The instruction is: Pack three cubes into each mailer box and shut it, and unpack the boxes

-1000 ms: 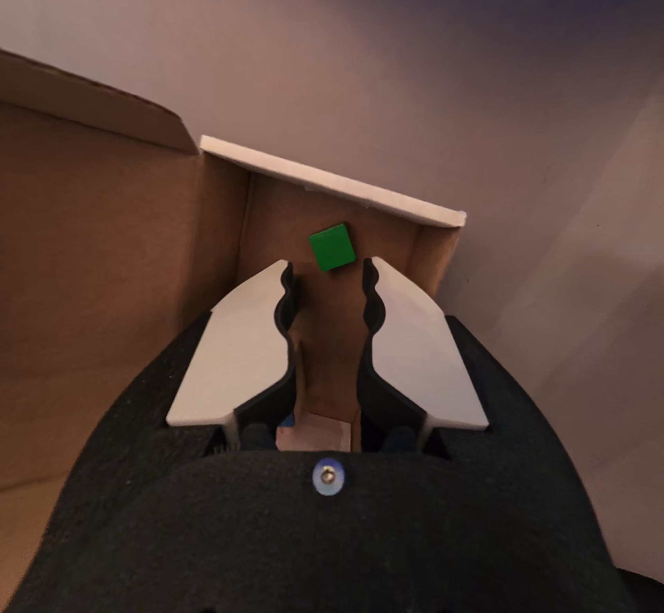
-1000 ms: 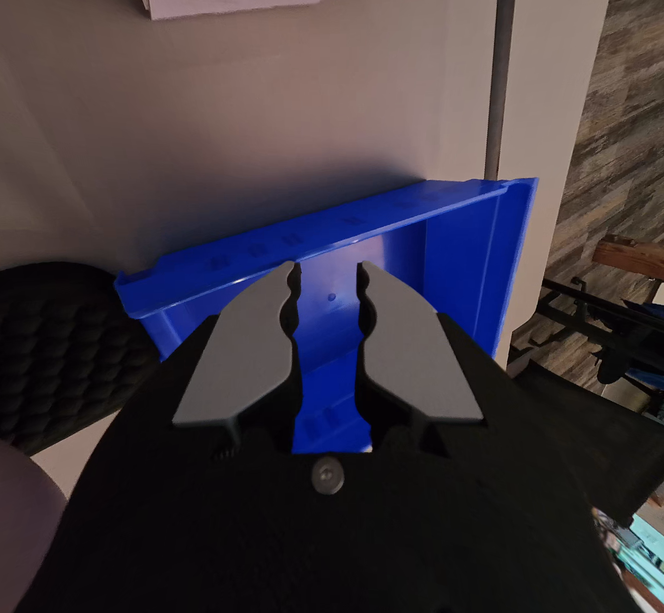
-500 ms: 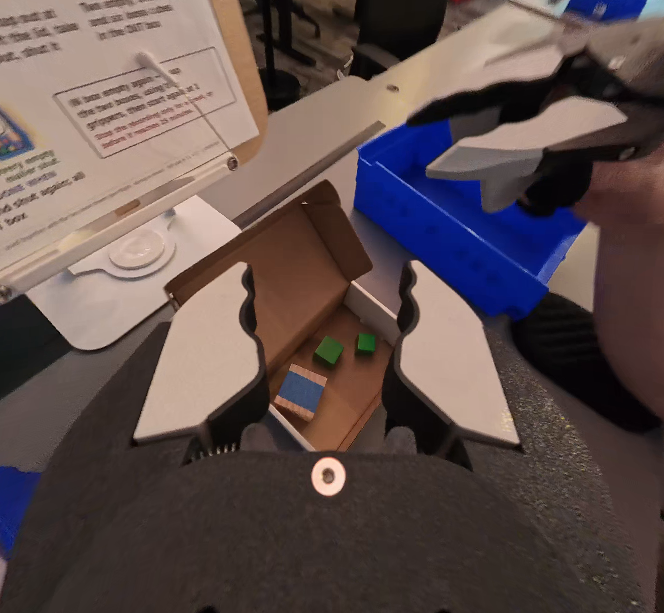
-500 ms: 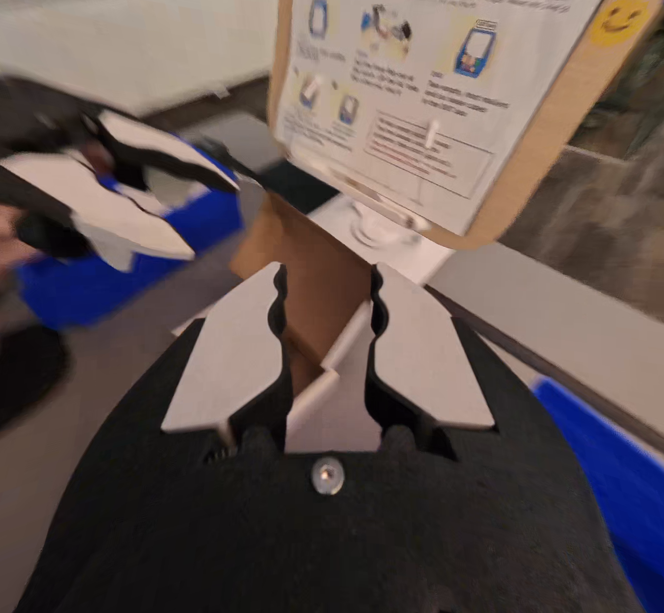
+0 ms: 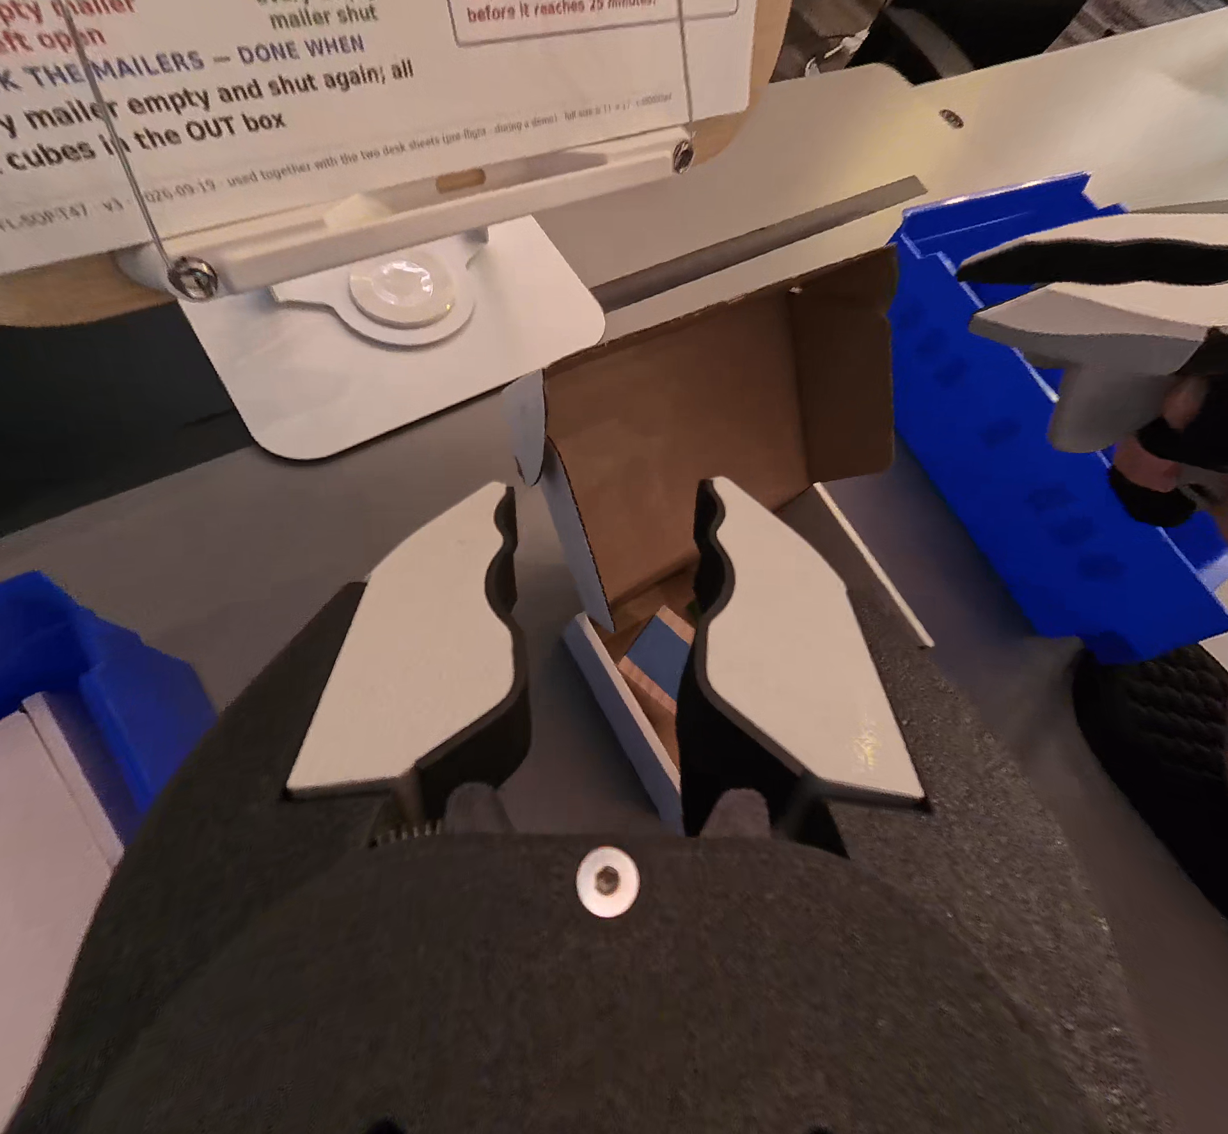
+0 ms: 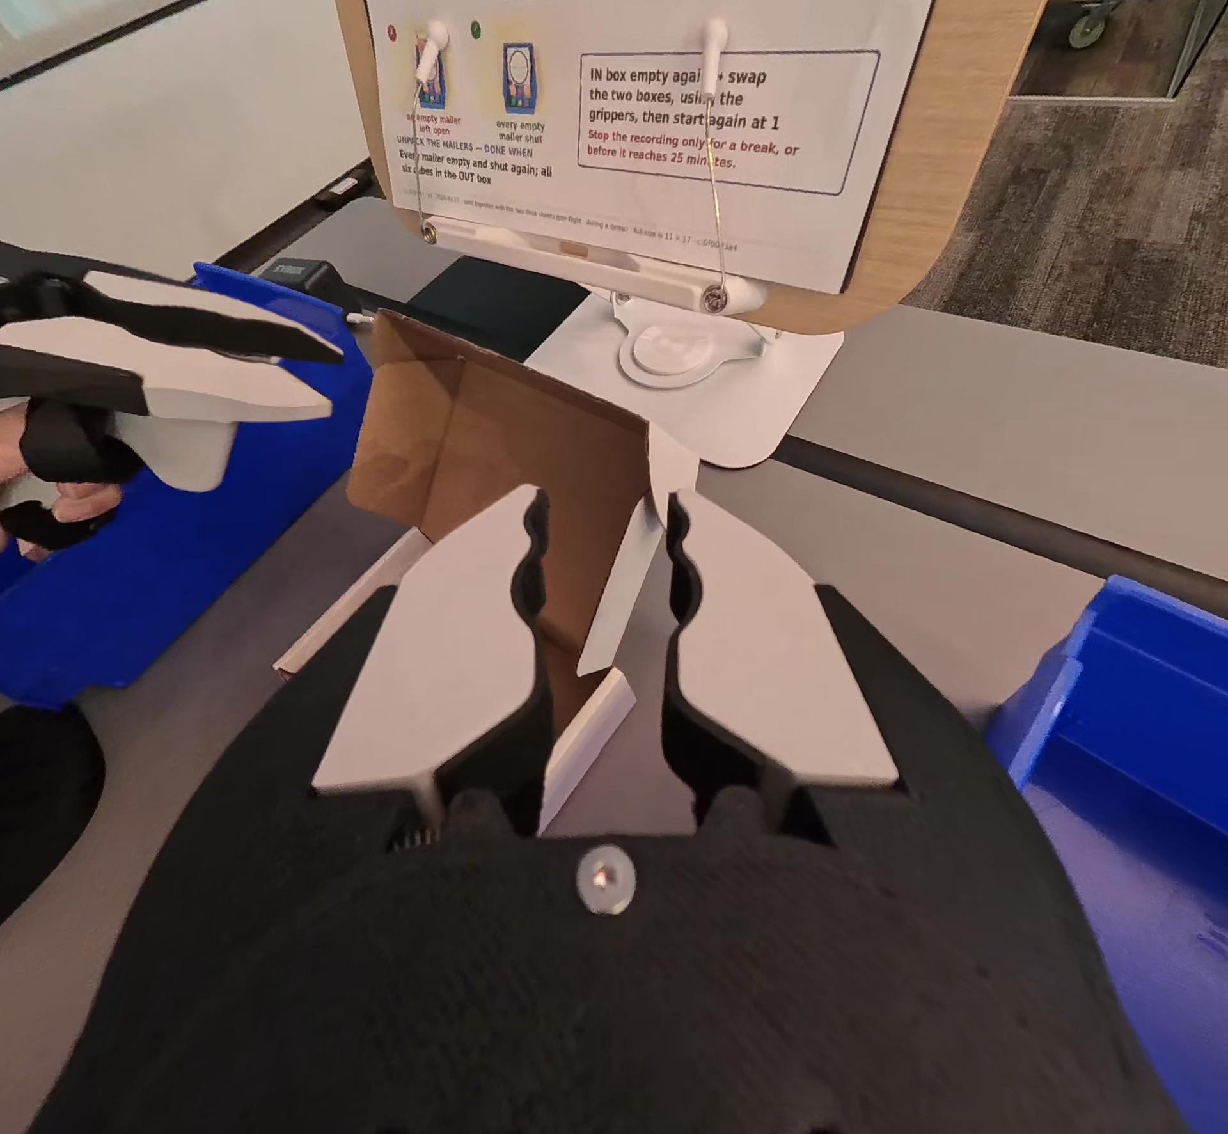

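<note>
An open mailer box [image 5: 698, 411] stands on the grey table with its brown lid raised; it also shows in the right wrist view [image 6: 505, 437]. A blue-topped cube [image 5: 658, 647] lies inside; other cubes are hidden by my finger. My left gripper [image 5: 606, 491] is open and empty just above the box's near end, with a white side flap [image 5: 565, 537] standing between its fingers, untouched. My right gripper [image 6: 605, 497] is open and empty over the box too, a white flap [image 6: 624, 584] between its fingers. Each gripper also shows in the other view [image 5: 983, 298] [image 6: 312, 371].
A blue bin [image 5: 997, 437] stands right of the box and another blue bin [image 5: 80, 670] at the left edge. A wooden board with an instruction sheet on a white stand [image 5: 399, 338] is behind the box. A black mat [image 5: 1156, 736] lies at the right. My left tips are roughly 12 cm from the blue-topped cube [image 5: 658, 647].
Both views swung from close-ups of the box and bin to the whole table. Since half a second ago both grippers have come lower and closer to the box; the green cubes are now hidden.
</note>
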The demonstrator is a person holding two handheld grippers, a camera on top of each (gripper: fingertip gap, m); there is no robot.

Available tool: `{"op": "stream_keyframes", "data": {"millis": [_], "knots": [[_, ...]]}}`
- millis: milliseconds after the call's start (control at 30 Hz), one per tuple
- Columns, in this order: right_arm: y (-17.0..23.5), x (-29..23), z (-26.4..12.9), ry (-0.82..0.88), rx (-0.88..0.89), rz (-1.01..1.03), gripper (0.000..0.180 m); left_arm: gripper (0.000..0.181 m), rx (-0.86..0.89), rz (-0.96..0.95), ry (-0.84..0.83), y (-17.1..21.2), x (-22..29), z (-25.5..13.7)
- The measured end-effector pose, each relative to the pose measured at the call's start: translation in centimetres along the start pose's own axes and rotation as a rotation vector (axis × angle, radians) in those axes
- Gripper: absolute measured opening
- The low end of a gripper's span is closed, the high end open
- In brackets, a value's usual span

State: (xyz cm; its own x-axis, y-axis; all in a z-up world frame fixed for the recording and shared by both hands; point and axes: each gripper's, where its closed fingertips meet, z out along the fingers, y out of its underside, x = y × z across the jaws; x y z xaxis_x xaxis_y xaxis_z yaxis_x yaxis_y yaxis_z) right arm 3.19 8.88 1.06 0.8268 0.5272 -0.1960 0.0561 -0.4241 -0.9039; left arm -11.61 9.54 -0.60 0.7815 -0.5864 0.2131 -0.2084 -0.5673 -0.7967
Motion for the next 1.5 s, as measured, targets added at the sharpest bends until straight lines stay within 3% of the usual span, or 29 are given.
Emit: {"op": "stream_keyframes", "data": {"millis": [33, 133, 333, 533, 633, 667, 767, 1167, 1500], "knots": [[0.3, 0.0, 0.1, 0.005, -0.022, -0.002, 0.035, 0.052, -0.026, 0.000, -0.011, 0.5, -0.2, 0.3], [0.8, 0.3, 0.4, 0.029, -0.043, -0.011, 0.035, 0.050, -0.080, 0.000, -0.013, 1.5, -0.3, 1.2], [-0.6, 0.8, 0.4, 0.069, 0.052, -0.052, 0.043, 0.060, 0.022, -0.044, -0.027, 0.1, -1.3, 1.5], [1.7, 1.1, 2.7, 0.173, -0.068, -0.169, 0.044, 0.057, 0.006, 0.002, -0.045, 0.4, -1.1, 3.1], [2.2, 1.1, 3.3, 0.207, -0.102, -0.219, 0.031, 0.047, 0.018, 0.029, -0.049, 0.2, -0.8, 3.6], [2.2, 1.0, 3.3, 0.216, -0.101, -0.243, 0.017, 0.037, 0.020, 0.046, -0.056, 0.1, -0.9, 3.7], [1.9, 1.4, 3.0, 0.282, -0.109, -0.336, 0.010, 0.013, 0.031, 0.107, -0.143, 0.1, -1.8, 3.4], [2.7, -1.0, 0.6, 0.291, -0.100, -0.248, 0.010, 0.015, 0.019, 0.205, -0.242, 1.1, 0.2, 1.3], [5.4, -3.9, -2.0, 0.326, -0.080, -0.319, 0.015, 0.033, -0.026, 0.231, -0.231, 4.1, 2.6, -0.3]]}}
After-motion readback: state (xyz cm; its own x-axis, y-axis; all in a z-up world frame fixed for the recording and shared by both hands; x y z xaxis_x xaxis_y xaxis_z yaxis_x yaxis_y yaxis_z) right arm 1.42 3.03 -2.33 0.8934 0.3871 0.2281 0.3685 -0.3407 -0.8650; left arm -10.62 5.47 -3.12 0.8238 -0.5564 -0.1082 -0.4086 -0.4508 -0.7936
